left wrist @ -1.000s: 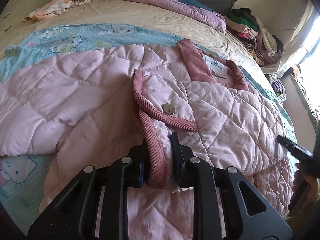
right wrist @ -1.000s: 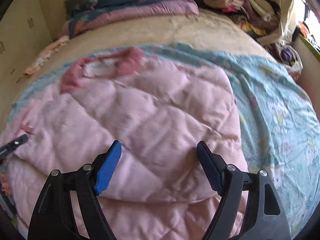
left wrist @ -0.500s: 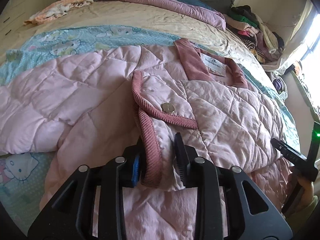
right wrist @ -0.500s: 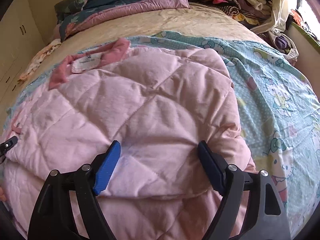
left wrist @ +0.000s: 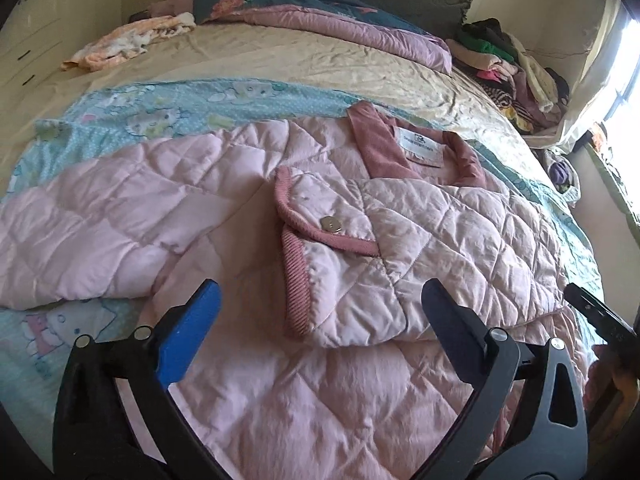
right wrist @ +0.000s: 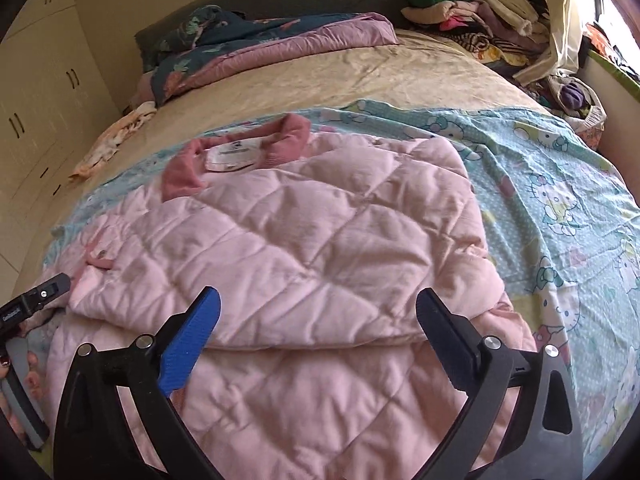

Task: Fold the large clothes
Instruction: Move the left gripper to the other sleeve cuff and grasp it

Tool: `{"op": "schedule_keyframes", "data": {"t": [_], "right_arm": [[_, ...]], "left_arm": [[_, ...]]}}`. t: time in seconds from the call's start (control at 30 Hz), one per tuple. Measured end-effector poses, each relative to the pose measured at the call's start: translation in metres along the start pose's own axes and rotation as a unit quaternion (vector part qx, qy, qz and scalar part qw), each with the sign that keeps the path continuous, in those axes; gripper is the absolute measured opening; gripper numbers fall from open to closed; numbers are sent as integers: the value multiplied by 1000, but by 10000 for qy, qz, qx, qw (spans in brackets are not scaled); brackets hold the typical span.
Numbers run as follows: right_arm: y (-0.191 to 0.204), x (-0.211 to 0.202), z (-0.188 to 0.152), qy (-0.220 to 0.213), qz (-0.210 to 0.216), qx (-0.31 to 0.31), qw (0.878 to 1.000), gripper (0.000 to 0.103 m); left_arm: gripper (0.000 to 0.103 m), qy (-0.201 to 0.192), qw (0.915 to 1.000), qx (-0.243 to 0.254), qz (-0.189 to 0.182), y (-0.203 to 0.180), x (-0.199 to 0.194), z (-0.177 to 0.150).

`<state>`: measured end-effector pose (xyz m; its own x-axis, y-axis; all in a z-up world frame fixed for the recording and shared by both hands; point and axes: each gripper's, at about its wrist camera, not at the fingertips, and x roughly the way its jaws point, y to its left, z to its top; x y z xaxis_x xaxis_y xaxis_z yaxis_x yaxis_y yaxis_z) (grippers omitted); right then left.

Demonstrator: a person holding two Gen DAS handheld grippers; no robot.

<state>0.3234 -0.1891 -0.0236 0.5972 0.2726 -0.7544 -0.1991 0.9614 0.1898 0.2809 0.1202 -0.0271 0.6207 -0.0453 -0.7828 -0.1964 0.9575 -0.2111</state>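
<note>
A pink quilted jacket point(left wrist: 440, 240) lies flat on the bed, collar and white label point(left wrist: 420, 146) at the far end. Its right front panel is folded over the body, and the darker ribbed trim edge point(left wrist: 298, 292) with a metal snap point(left wrist: 331, 224) lies on top. One sleeve point(left wrist: 92, 220) spreads out to the left. My left gripper point(left wrist: 320, 312) is open and empty, just short of the trim edge. My right gripper point(right wrist: 318, 320) is open and empty above the folded panel point(right wrist: 320, 240) of the jacket. Each gripper shows at the edge of the other's view.
The jacket lies on a blue cartoon-print sheet point(right wrist: 560, 200) over a beige bedspread point(left wrist: 280, 56). A folded purple and dark floral quilt point(left wrist: 340, 20) and a peach cloth point(left wrist: 124, 42) lie at the head. A pile of clothes point(left wrist: 516, 68) is stacked far right. Cupboards point(right wrist: 36, 92) stand on the left.
My left gripper has opened and let go of the ribbed trim edge, then pulled back and up. My right gripper has stayed open and drawn back from the jacket.
</note>
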Motion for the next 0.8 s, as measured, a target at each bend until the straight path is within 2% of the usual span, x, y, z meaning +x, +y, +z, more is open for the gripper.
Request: {"op": "schedule_keyframes", "data": {"t": [0.13, 0.27, 0.4, 0.8], "right_arm": [[17, -15, -1, -119, 72, -90, 9999, 98], [33, -29, 0, -235, 125, -176, 9995, 98], [51, -42, 0, -330, 200, -270, 9989, 98], [106, -59, 5, -464, 374, -630, 9962, 99]], "left_arm": [[94, -76, 9997, 55, 236, 3, -11, -2], [94, -181, 9996, -36, 203, 12, -25, -3], [94, -242, 9992, -56, 328, 18, -37, -4], [94, -550, 9973, -248, 425, 49, -72, -10]]}}
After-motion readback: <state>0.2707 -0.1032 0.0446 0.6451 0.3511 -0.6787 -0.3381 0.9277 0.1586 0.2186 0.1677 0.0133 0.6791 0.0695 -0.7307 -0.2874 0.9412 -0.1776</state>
